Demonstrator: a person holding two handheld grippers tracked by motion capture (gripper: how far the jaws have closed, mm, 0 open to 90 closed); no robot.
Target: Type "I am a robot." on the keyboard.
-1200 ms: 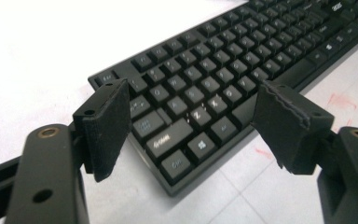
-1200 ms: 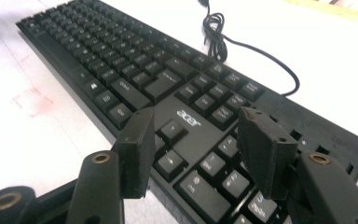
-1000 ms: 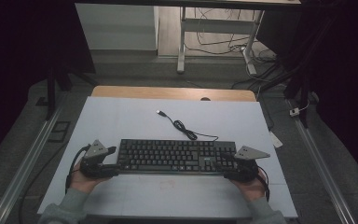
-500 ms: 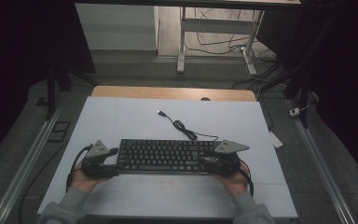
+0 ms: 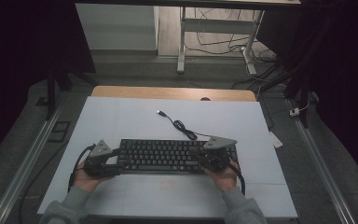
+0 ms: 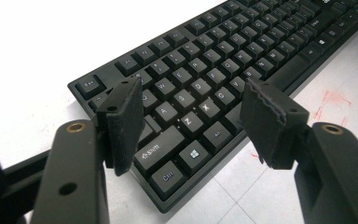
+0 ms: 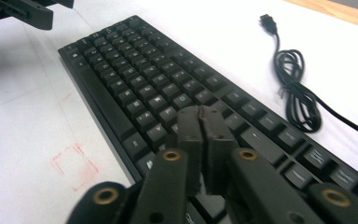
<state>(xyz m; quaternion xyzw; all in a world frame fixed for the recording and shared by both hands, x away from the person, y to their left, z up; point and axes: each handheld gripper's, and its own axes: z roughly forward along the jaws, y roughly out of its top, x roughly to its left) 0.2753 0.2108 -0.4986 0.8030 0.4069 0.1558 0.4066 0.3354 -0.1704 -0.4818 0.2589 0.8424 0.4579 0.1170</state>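
The keyboard (image 5: 170, 156) lies flat on the white table (image 5: 135, 116), its coiled cable (image 5: 182, 127) trailing away behind it. At the keyboard's left end, the left gripper (image 6: 191, 114) has just been narrowing its jaws, yet they stand apart above the keys, gripping nothing. Over the keyboard's right part, the right gripper (image 7: 199, 114) has its jaws clenched together, nothing between them.
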